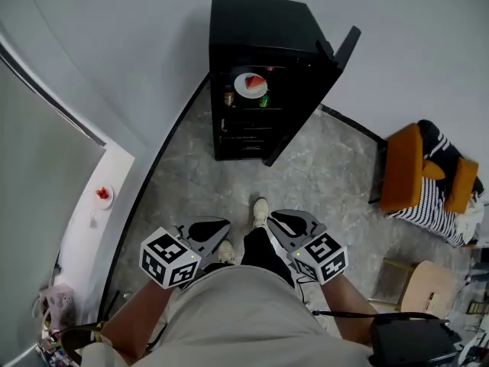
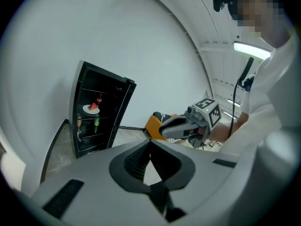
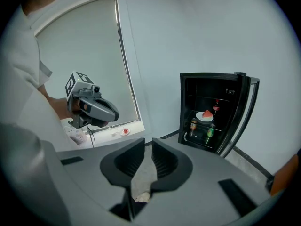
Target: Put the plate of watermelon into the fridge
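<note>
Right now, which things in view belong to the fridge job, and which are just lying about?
Job: plate of watermelon, already inside the black mini fridge; its open door.

Lying about: drinks below the plate; small plate with something red on the windowsill; orange chair with striped cloth; wooden stool.

the fridge [image 1: 256,29] is finished in smooth black with a slight sheen. the floor [image 1: 328,182] is laid in speckled grey stone, dully polished. the white plate [image 1: 243,91] looks glazed. matt grey plastic is seen on the left gripper [image 2: 149,142] and right gripper [image 3: 147,140], with ribbed black pads [image 3: 161,159]. the stool [image 1: 428,285] seat is of pale wood.
</note>
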The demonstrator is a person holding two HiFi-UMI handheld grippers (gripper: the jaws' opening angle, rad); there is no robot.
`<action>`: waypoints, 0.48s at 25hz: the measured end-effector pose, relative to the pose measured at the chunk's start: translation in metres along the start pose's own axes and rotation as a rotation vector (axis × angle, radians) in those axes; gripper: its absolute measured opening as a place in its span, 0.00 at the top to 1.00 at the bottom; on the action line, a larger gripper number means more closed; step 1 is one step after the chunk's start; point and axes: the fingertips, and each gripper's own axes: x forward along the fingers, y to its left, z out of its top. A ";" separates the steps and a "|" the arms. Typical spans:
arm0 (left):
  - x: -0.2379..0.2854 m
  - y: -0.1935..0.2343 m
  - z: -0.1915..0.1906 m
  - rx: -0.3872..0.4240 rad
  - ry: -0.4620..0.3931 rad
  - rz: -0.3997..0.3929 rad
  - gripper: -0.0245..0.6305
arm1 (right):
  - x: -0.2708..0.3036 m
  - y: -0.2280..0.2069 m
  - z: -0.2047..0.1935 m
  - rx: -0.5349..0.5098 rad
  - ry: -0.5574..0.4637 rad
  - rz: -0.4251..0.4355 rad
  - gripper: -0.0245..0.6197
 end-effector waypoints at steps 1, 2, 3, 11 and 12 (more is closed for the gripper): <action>-0.002 -0.003 -0.002 -0.001 0.001 -0.004 0.94 | -0.002 0.003 0.001 -0.002 -0.002 0.001 0.87; -0.003 -0.006 -0.003 0.002 0.003 -0.006 0.94 | -0.004 0.006 0.002 -0.004 -0.005 0.001 0.87; -0.005 -0.008 -0.005 0.014 0.009 -0.006 0.94 | -0.005 0.009 0.003 -0.008 -0.007 0.000 0.87; -0.016 -0.023 -0.016 0.056 0.021 -0.008 0.94 | -0.017 0.025 0.002 -0.021 -0.013 -0.013 0.88; -0.017 -0.023 -0.016 0.051 0.019 -0.008 0.94 | -0.017 0.025 0.002 -0.022 -0.012 -0.013 0.89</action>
